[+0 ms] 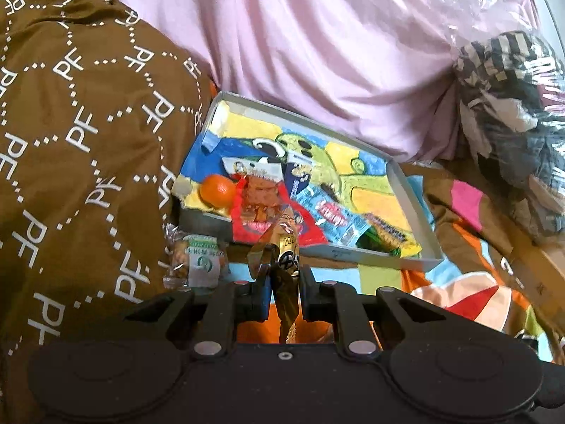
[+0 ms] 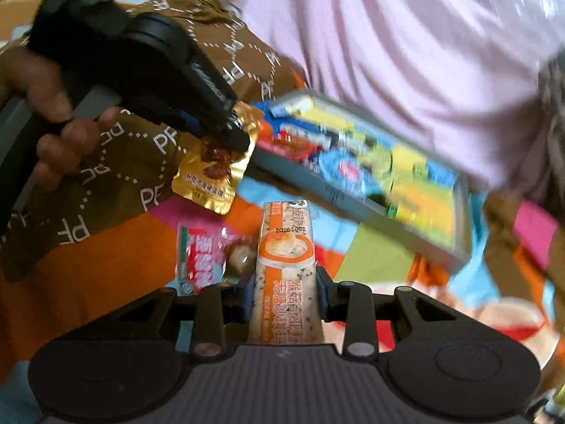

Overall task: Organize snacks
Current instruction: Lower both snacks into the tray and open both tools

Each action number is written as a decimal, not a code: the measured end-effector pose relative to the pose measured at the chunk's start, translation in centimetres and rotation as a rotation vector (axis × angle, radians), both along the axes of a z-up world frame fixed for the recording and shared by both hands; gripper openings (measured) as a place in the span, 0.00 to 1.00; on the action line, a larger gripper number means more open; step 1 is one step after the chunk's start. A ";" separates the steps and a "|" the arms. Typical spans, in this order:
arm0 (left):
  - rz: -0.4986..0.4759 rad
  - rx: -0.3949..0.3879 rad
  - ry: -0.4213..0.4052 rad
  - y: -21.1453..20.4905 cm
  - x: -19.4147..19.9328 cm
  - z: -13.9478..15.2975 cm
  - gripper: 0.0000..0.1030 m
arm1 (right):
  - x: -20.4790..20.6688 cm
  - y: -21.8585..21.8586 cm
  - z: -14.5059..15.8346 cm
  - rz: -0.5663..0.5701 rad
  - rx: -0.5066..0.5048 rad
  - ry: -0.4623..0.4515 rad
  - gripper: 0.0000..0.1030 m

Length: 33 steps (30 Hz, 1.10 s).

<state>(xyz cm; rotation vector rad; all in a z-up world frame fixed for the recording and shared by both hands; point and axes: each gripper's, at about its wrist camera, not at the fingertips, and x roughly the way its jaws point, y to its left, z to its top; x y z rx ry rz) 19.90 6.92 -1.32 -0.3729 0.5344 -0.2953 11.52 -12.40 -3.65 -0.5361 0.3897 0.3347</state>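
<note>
In the left wrist view my left gripper point(image 1: 285, 274) is shut on a thin gold snack packet point(image 1: 282, 247), held just before the near edge of a shallow grey box point(image 1: 413, 208). On the box's colourful floor lie an orange point(image 1: 217, 190) and several snack packets point(image 1: 328, 212). In the right wrist view my right gripper point(image 2: 285, 282) is shut on a long orange-and-white snack bar point(image 2: 286, 247) standing between its pads. Up at the left, a hand point(image 2: 53, 123) holds the left gripper point(image 2: 235, 130) with the gold packet point(image 2: 212, 173) hanging from it, next to the box point(image 2: 353, 205).
A clear packet with a green label point(image 1: 197, 258) lies outside the box at its near left corner. A pink-and-red packet point(image 2: 197, 258) rests on the patchwork cover. Brown patterned cloth point(image 1: 70, 123) fills the left, pink cloth point(image 1: 317, 35) the back, and a plastic bag of striped fabric point(image 1: 512, 106) the right.
</note>
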 end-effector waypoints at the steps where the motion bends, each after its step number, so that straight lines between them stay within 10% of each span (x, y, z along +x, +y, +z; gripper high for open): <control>1: -0.002 -0.014 -0.003 0.1 0.1 0.2 0.16 | 0.1 0.1 0.3 0.006 -0.009 -0.020 0.36; 18: 0.058 -0.175 -0.173 3.6 7.8 1.9 0.17 | 12.6 2.0 6.8 -0.020 -0.017 -0.084 0.36; 33: 0.080 -0.177 -0.147 5.0 11.4 -2.4 0.18 | 21.1 6.0 3.9 -0.050 -0.018 0.040 0.36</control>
